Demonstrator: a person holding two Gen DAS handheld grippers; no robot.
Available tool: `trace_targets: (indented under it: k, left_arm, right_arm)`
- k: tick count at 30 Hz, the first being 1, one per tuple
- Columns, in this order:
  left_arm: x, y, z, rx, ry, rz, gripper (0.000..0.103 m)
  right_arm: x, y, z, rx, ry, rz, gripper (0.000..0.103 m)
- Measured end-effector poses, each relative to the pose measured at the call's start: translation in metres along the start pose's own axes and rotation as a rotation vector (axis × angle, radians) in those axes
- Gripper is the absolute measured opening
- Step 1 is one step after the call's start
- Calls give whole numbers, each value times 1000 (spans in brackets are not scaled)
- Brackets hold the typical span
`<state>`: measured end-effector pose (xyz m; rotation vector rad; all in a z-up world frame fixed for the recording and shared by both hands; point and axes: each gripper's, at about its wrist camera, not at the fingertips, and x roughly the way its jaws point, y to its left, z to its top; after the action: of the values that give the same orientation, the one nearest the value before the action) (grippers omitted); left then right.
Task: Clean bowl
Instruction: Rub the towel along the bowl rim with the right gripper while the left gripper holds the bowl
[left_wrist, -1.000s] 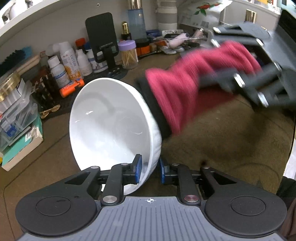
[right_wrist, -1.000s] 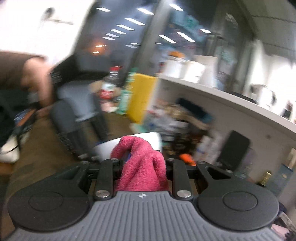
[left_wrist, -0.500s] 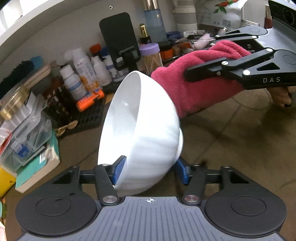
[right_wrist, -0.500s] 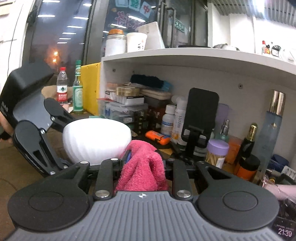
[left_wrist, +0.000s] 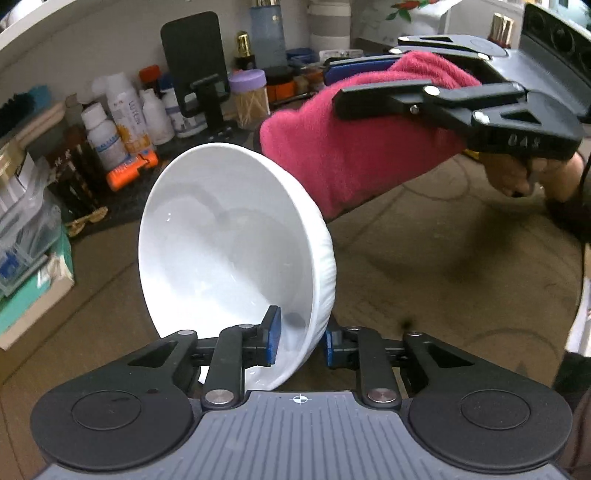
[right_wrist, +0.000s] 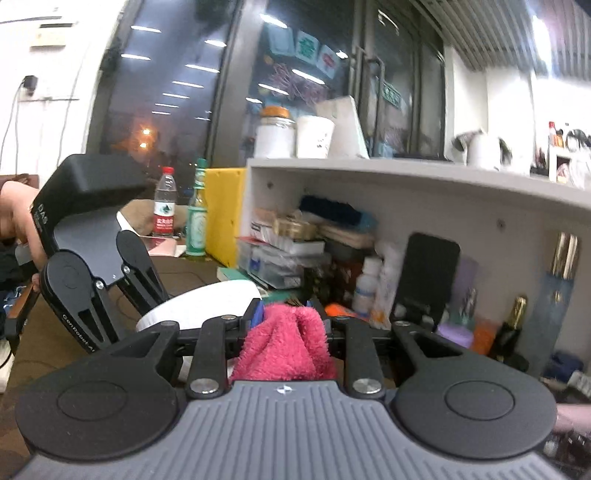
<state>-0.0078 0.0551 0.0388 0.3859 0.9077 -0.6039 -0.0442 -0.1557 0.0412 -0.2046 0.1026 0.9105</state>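
A white ribbed bowl (left_wrist: 229, 240) is held tilted on its side above the brown table, its inside facing me in the left wrist view. My left gripper (left_wrist: 301, 338) grips its lower rim, one blue pad inside and one outside, and the jaws are closing on the wall. My right gripper (left_wrist: 336, 86) comes in from the upper right, shut on a pink cloth (left_wrist: 354, 155) that hangs just behind the bowl's far rim. In the right wrist view the cloth (right_wrist: 284, 343) bulges between the right gripper's (right_wrist: 291, 317) fingers, with the bowl (right_wrist: 199, 306) just beyond it to the left.
Along the back wall under a white shelf (right_wrist: 406, 177) stand white bottles (left_wrist: 122, 122), a black phone stand (left_wrist: 199, 70), a purple-lidded jar (left_wrist: 247, 96) and an orange tube (left_wrist: 133, 171). Clear boxes (left_wrist: 22, 236) are stacked at the left. A hand (left_wrist: 528, 173) holds the right gripper.
The bowl has tipped back so its inside faces the left camera again; half a second ago its outside showed. The cloth now sits behind the far rim.
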Motion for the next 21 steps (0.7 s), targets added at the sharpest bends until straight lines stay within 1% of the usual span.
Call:
trace_targets:
  k: [1, 3, 5, 6, 8, 9, 10, 11, 12, 13, 14, 15, 16, 17, 19, 20, 21]
  left_arm:
    - [0, 0, 0, -1, 1, -1, 24]
    - [0, 1, 1, -5, 6, -5, 26]
    - [1, 1, 1, -7, 12, 0, 28]
    - [2, 0, 1, -4, 18, 4, 30]
    - [2, -1, 0, 0, 23, 10, 32]
    - [3, -2, 0, 1, 25, 14, 32]
    - [3, -3, -1, 3, 27, 17, 33]
    - [3, -4, -2, 7, 29, 19, 34]
    - [4, -4, -2, 8, 31, 20, 37]
    - [5, -4, -2, 10, 33, 23, 39]
    - [5, -4, -3, 13, 35, 25, 42]
    - [6, -6, -4, 22, 38, 31, 43]
    - [6, -7, -3, 27, 39, 35, 43]
    - [6, -7, -3, 30, 40, 37, 43]
    - [6, -8, -5, 33, 37, 35, 43]
    - [6, -8, -6, 33, 34, 32, 43]
    - [5, -8, -7, 35, 29, 25, 44]
  right_arm:
    - [-1, 5, 0, -12, -4, 26, 27]
    - [-6, 18, 1, -44, -19, 136, 26]
    - [-13, 30, 2, -75, -26, 230, 24]
    - [-14, 35, 1, -92, -8, 235, 24]
    - [-7, 38, -5, -124, 68, 160, 29]
    - [-3, 37, -9, -129, 110, 125, 38]
    - [2, 37, -13, -136, 161, 93, 42]
    - [9, 36, -19, -151, 245, 34, 43]
    - [12, 36, -24, -157, 292, 8, 44]
    - [12, 36, -27, -145, 327, 0, 44]
    - [9, 35, -28, -113, 344, -6, 45]
    - [6, 32, -27, -72, 357, -5, 57]
    - [2, 27, -24, -12, 366, 11, 73]
    - [-3, 20, -21, 67, 372, 37, 78]
    - [-11, 7, -15, 229, 382, 95, 93]
    - [-16, 2, -14, 344, 405, 137, 95]
    - [-22, 3, -13, 417, 434, 168, 96]
